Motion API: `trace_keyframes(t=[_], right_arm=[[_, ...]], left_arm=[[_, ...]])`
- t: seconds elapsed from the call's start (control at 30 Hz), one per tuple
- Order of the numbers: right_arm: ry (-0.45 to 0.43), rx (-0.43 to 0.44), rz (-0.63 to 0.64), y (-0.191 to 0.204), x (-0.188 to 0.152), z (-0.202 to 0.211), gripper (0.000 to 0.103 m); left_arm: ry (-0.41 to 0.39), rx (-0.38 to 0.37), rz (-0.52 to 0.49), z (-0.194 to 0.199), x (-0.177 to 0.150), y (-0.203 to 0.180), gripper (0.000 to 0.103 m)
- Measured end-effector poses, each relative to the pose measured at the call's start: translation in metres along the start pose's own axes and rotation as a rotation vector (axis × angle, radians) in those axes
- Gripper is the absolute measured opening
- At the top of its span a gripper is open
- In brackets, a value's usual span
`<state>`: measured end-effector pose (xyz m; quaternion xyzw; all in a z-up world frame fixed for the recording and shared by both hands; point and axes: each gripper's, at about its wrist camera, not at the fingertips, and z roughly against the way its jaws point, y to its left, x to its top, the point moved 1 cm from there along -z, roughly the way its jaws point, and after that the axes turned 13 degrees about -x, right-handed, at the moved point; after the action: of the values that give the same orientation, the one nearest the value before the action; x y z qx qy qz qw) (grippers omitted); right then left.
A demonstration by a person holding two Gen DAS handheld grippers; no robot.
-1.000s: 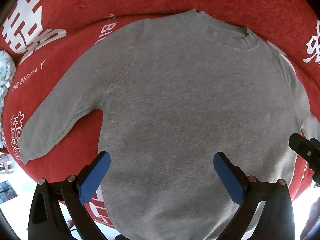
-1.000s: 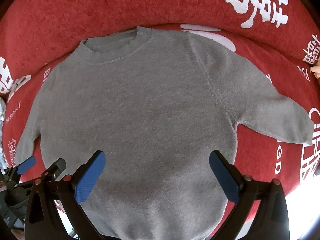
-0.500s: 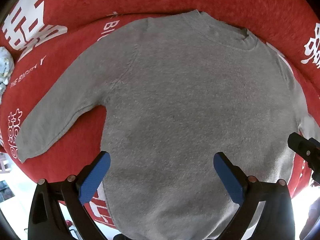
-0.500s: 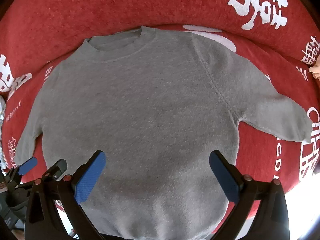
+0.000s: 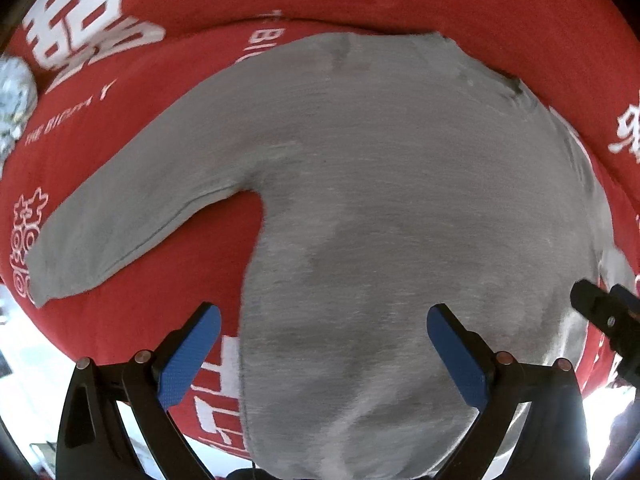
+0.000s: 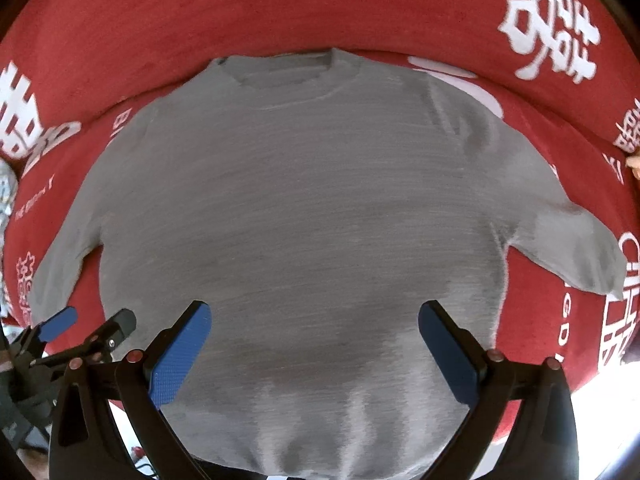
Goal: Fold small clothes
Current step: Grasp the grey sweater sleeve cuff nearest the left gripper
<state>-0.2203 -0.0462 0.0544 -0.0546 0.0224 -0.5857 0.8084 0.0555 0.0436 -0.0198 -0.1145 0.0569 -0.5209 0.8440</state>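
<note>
Hovering above the hem of the grey sweater (image 5: 400, 220), the left gripper (image 5: 324, 354) had its jaws spread wide and held nothing; the right gripper (image 6: 314, 350) was likewise spread and empty over the hem's other half. The sweater lay flat, front up, on a red blanket (image 6: 200, 12) with white lettering, both sleeves splayed outward beyond the body, probably smoothed out so folding could start. Farthest from the hem, the neckline (image 6: 280, 70) pointed toward the blanket's raised edge.
</note>
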Motion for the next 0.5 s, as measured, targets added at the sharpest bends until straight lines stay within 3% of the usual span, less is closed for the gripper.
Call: trace_keyframes(t=[0.13,0.3,0.5], right_arm=[[-0.011,-0.004,0.065,0.027,-0.005,0.004,0.103],[-0.014,0.003,0.149,0.061,-0.011,0.008,0.103],[0.011,0.026,0.231,0.105,-0.021,0.004,0.103]], left_arm=[[-0.033,-0.015,0.07,0.006,-0.005,0.039,0.103],[-0.109,-0.027,0.223,0.015,-0.018,0.117,0.103],[-0.204,-0.169,0.422,0.001,-0.032,0.2,0.103]])
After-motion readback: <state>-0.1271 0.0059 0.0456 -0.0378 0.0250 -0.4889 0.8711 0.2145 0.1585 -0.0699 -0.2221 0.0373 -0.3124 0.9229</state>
